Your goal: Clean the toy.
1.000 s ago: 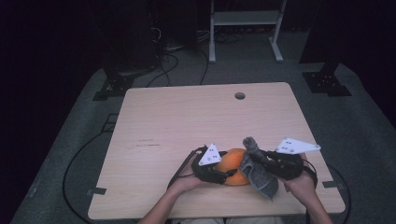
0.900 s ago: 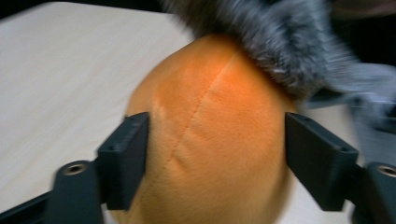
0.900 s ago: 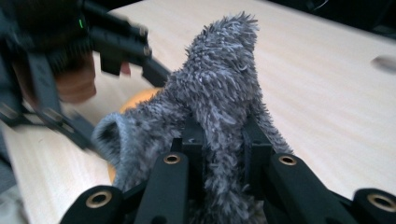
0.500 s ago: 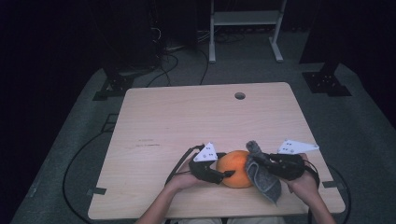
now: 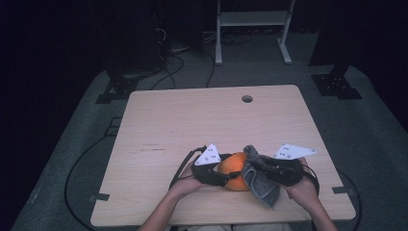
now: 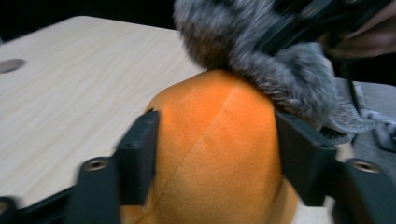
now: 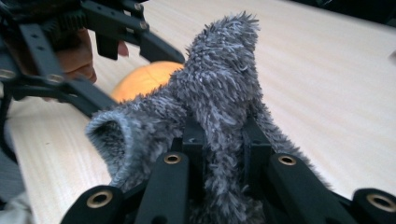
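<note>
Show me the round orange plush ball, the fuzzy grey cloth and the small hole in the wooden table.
Round orange plush ball (image 6: 210, 154), left gripper view, front seam.
Fuzzy grey cloth (image 7: 219, 70), right gripper view, upright tuft.
Small hole (image 5: 247, 98), high view, centre.

Left gripper (image 5: 222, 174): black frame showing, blocky black jaws, silver screws near the jaw bases.
Right gripper (image 5: 260, 162): black linkage bars showing, brass-ringed screw holes.
Plates: a pale three-cornered plate (image 5: 208, 155) with dark dots riding on each gripper.
Cable (image 5: 180, 166): black, trailing from the left gripper.
Forearms: showing bare, no sleeves.
</note>
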Demonstrator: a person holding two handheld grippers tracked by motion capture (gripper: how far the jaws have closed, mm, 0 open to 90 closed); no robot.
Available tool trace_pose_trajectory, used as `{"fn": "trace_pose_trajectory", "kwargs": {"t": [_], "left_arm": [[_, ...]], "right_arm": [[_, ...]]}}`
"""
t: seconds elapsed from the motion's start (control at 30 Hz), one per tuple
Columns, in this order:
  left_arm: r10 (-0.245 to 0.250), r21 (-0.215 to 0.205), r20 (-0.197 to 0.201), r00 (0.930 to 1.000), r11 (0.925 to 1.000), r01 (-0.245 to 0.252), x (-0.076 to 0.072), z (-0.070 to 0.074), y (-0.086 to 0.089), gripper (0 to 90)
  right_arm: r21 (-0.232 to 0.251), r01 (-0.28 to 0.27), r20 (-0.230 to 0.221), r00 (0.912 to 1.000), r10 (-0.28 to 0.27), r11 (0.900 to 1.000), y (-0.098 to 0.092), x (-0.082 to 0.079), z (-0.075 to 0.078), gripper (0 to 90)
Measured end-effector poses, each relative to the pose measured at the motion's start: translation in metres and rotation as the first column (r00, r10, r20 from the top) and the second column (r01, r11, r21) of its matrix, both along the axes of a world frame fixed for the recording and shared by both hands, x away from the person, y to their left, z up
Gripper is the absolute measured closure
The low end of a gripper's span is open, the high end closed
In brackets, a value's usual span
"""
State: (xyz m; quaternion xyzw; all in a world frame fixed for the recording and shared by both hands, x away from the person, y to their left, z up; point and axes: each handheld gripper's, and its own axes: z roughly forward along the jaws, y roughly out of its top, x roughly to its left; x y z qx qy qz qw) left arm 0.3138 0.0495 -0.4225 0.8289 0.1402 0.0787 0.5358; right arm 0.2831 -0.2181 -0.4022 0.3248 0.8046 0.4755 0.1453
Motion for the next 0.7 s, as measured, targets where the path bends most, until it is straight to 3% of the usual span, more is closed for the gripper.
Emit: {"fn": "trace_pose_trajectory", "kwargs": {"t": [0.07,0.13,0.3,0.4,0.43,0.53,0.63,0.7], "left_arm": [[-0.013,-0.008,0.006,0.9999,0.9999,0.014,0.002,0.0,0.002,22.3],[0.01,0.022,0.002,0.9999,0.9997,-0.01,0.006,-0.002,0.001,11.1],[-0.023,0.028,-0.047,0.9986,0.9993,0.024,0.009,-0.014,-0.001,7.4],[-0.052,0.03,-0.012,0.9986,0.9982,0.052,0.005,-0.016,-0.004,14.6],[-0.046,0.035,0.011,0.9989,0.9983,0.046,0.003,-0.015,-0.005,18.3],[-0.024,0.032,0.029,0.9993,0.9992,0.023,0.001,-0.01,-0.006,30.9],[-0.007,0.026,0.058,0.9983,0.9997,0.006,0.0,0.001,-0.003,34.2],[0.013,0.056,0.076,0.997,0.9983,-0.017,-0.002,0.007,-0.003,34.5]], "right_arm": [[0.008,0.002,-0.014,0.9999,-0.002,1.0,-0.004,-0.001,-0.005,75.3],[0.002,0.002,-0.007,1.0,-0.002,1.0,-0.006,-0.002,-0.005,75.3],[0.002,0.005,-0.013,0.9999,-0.005,1.0,-0.01,0.0,-0.008,75.1],[0.011,0.021,-0.032,0.9993,-0.021,1.0,-0.018,0.004,-0.012,75.0],[0.009,0.027,-0.033,0.9991,-0.026,1.0,-0.02,0.004,-0.013,75.0],[0.01,0.055,-0.045,0.9975,-0.054,0.998,-0.028,0.007,-0.015,74.9],[0.002,0.112,-0.041,0.9929,-0.112,0.994,-0.036,0.007,-0.01,75.5],[0.047,0.106,-0.022,0.9942,-0.105,0.993,-0.038,0.002,0.001,75.6]]}}
